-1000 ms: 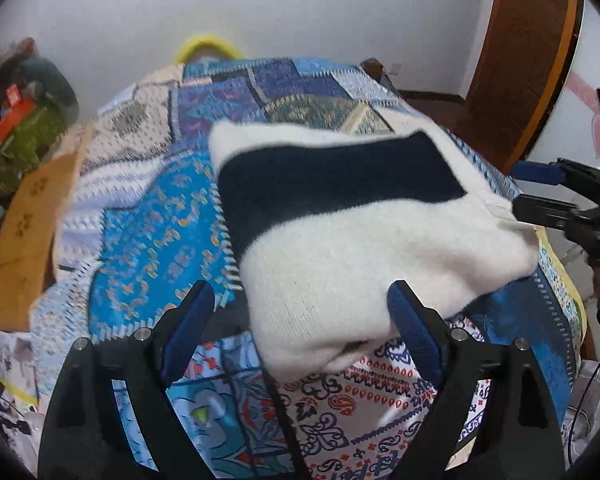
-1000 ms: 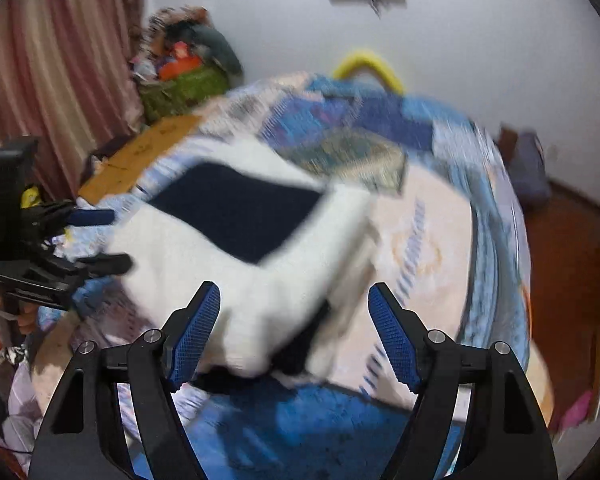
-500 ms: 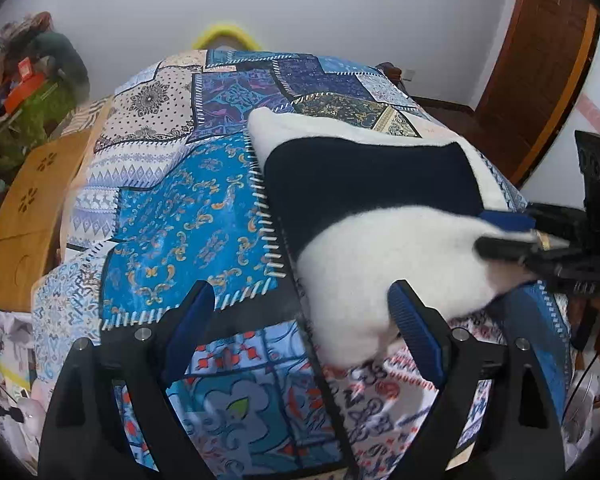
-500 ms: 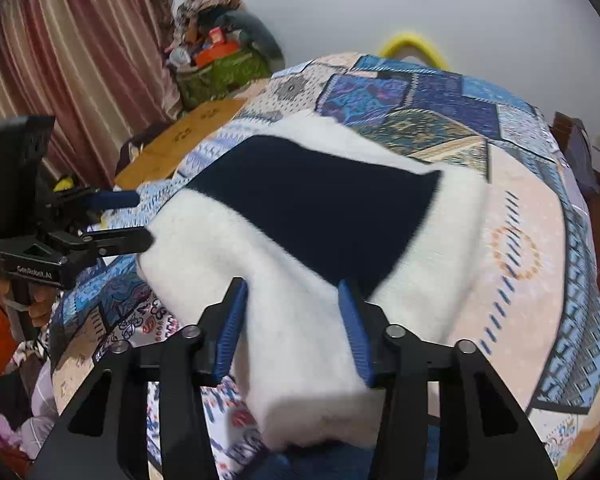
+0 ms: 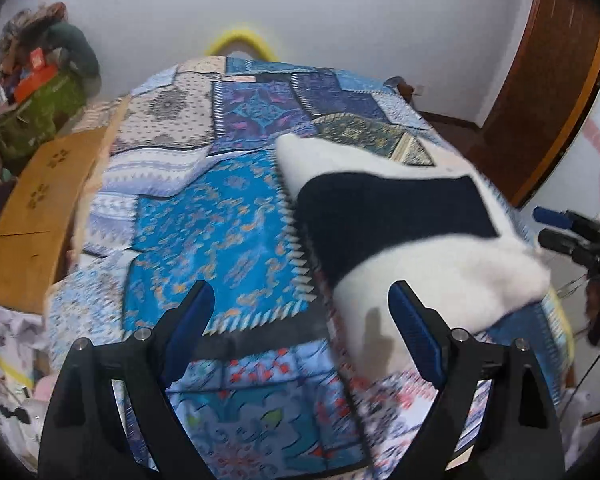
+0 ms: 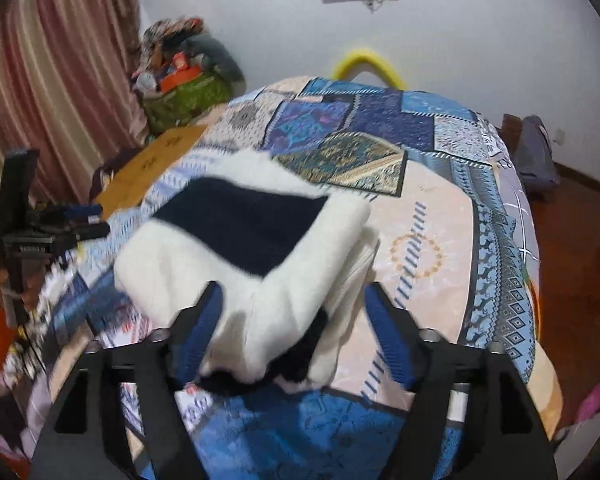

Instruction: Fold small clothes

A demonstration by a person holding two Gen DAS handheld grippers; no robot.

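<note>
Left gripper: black angular frame, two fingers lined with ribbed blue pads, silver screws at the finger bases. Right gripper: same black build, blue ribbed pads, white lettering faintly visible on its body in the left view.

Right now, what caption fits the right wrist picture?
Open right gripper over the folded fluffy white-and-navy sweater on the blue patchwork bedspread.
</note>
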